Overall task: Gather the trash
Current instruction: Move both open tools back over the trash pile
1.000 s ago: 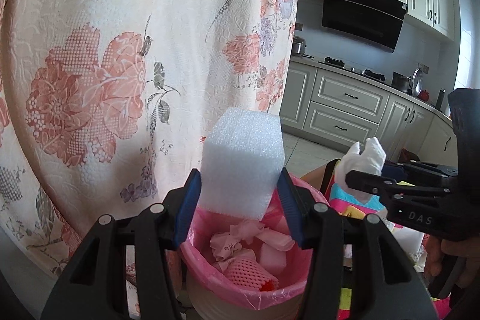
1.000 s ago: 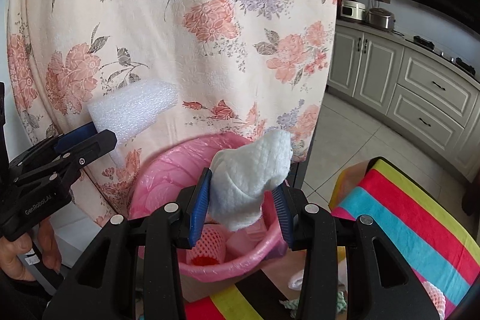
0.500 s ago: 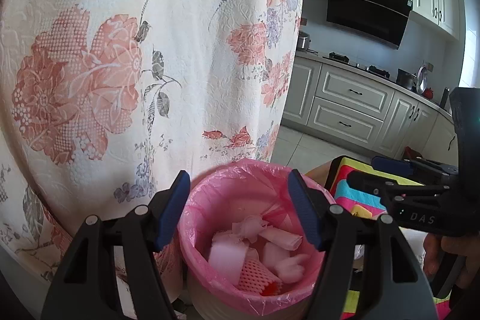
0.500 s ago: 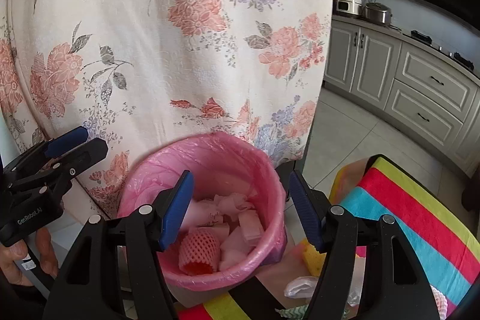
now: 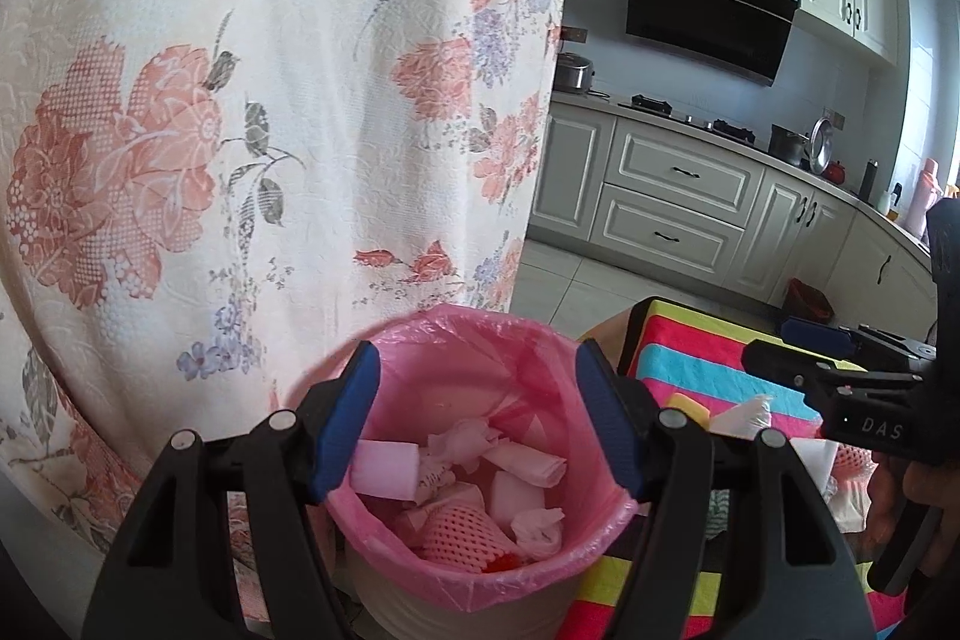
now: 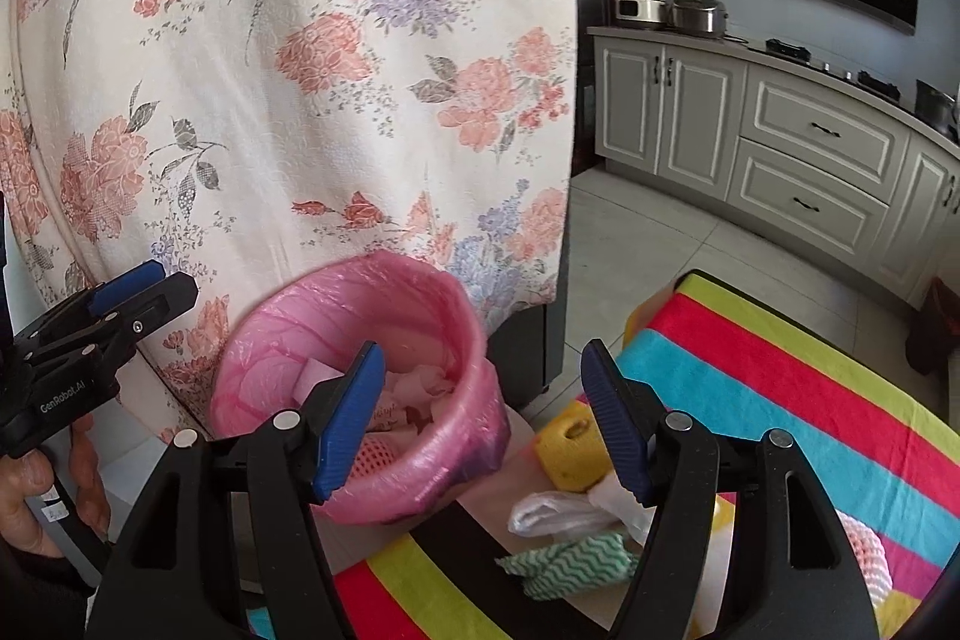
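Note:
A pink-lined trash bin (image 5: pixel 456 322) stands in front of me with a white foam block (image 5: pixel 384 469), crumpled tissue (image 5: pixel 537 523) and a red foam net (image 5: pixel 456 532) inside. My left gripper (image 5: pixel 478 370) hangs open over the bin's mouth, nothing between its blue pads. My right gripper (image 6: pixel 483 358) is just right of the bin (image 6: pixel 336 292), its jaws opening and empty. Below it on the striped tablecloth (image 6: pixel 780 400) lie a yellow sponge (image 6: pixel 567 445), a white plastic wrapper (image 6: pixel 558 514) and a green-and-white cloth (image 6: pixel 570 562). Each gripper shows in the other's view: right gripper (image 5: pixel 774 343), left gripper (image 6: pixel 171 283).
A floral cloth (image 5: pixel 240 100) hangs close behind the bin. Grey kitchen cabinets (image 5: pixel 672 196) and tiled floor (image 6: pixel 648 244) lie beyond on the right. A pink foam net (image 6: pixel 864 550) sits at the table's right edge. A person's hand (image 6: pixel 36 484) holds the left gripper.
Both grippers opened: the left let go of the foam block, the right of the white tissue wad, and both now lie in the bin. The right gripper has shifted right, toward the table.

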Motion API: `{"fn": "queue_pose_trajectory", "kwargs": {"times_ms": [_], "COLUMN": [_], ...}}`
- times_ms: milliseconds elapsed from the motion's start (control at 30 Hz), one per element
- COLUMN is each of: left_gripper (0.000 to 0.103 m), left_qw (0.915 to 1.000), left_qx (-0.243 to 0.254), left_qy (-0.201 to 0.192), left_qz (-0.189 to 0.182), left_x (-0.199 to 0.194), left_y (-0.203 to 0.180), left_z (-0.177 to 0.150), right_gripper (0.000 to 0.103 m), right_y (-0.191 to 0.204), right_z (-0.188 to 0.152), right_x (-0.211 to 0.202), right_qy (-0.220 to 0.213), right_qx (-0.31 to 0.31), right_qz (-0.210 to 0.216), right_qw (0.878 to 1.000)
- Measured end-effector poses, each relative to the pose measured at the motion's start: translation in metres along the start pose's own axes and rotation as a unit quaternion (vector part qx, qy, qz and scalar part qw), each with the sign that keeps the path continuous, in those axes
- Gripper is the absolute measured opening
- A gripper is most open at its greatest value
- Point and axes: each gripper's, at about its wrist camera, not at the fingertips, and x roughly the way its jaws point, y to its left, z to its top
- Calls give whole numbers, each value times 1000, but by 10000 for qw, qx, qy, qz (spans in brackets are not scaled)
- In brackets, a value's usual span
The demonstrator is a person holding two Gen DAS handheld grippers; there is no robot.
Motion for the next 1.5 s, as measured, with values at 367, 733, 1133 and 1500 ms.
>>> {"fn": "queue_pose_trajectory", "kwargs": {"times_ms": [367,733,1133,1500], "left_gripper": [67,69,69,69], "left_qw": [9991,9960,9904,9814], "left_qx": [208,490,804,1064], "left_qy": [131,265,425,727], "left_qz": [-345,-700,-1041,-1423], "left_x": [-1,-1,7,20], "left_y": [-41,-91,-146,-197], "left_z": [-8,-16,-27,-47], "right_gripper": [71,73,75,82], "right_y": [-55,-115,-171,-202], "right_z": [-29,-70,-112,-137], "right_x": [-52,-94,-125,-136], "right_qy": [-187,-229,-181,-144], "right_qx": [375,846,1283,1522], "right_qz": [-480,-962,-1328,-1456], "right_qw": [9980,9915,9826,9775]}}
